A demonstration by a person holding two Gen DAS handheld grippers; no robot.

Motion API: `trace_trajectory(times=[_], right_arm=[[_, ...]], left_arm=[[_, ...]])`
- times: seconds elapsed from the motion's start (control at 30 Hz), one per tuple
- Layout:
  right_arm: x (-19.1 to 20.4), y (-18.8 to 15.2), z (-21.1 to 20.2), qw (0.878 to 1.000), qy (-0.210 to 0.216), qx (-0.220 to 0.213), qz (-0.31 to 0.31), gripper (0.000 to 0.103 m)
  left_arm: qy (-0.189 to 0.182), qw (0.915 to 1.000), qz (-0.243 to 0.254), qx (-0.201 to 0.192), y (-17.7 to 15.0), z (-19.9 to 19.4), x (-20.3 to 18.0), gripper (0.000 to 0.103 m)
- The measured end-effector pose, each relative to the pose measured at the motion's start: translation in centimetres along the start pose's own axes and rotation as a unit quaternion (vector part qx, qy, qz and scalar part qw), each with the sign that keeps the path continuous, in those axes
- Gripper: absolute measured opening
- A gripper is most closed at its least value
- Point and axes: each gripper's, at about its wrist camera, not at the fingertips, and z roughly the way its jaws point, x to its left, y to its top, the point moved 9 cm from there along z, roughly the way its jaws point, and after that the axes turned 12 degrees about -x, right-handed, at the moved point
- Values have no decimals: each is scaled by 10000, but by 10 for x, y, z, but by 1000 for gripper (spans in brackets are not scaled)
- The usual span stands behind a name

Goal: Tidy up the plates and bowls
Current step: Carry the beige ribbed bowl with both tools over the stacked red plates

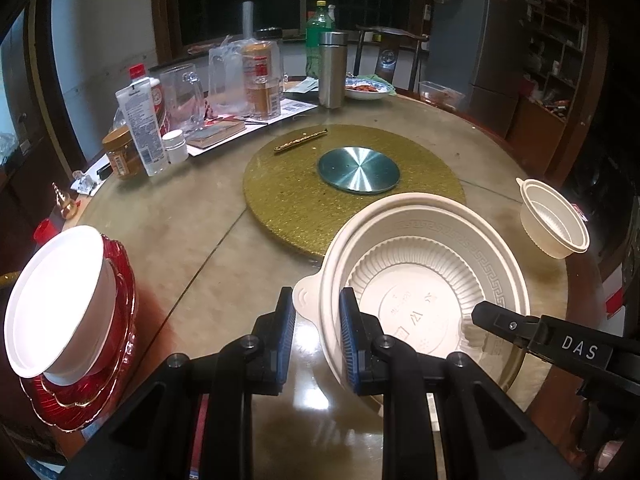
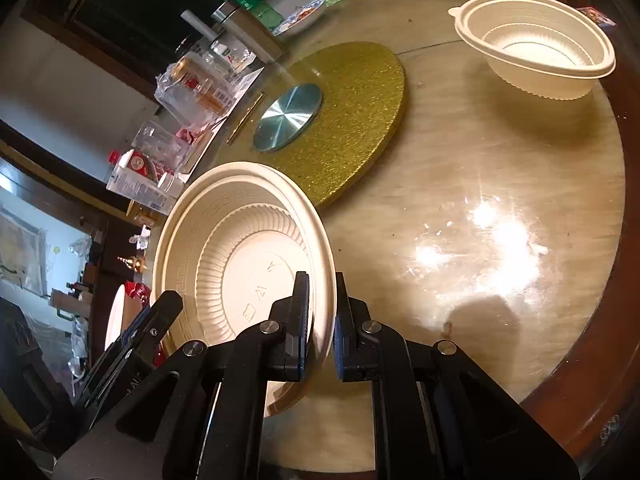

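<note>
Both grippers hold a large cream plastic bowl with a ribbed inside and a key-pattern band. It hangs low over the table, and I cannot tell whether it touches. My left gripper is shut on its rim at the small tab. My right gripper is shut on the opposite rim, and its black finger shows inside the bowl in the left wrist view. A smaller cream bowl stands alone at the right. At the left, a white bowl sits on stacked red plates.
A gold round mat with a metal disc and a gold pen lies mid-table. Bottles, jars, a glass mug, a steel flask and a dish of food crowd the far left and back. The table's wooden edge is close on the right.
</note>
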Motion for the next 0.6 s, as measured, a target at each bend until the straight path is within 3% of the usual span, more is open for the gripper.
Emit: trace_trajectory(times=[0.6], right_arm=[[7, -2, 2, 10000, 18, 20, -84, 10]], left_arm=[[-16, 9999, -138, 31, -1, -1, 9, 21]])
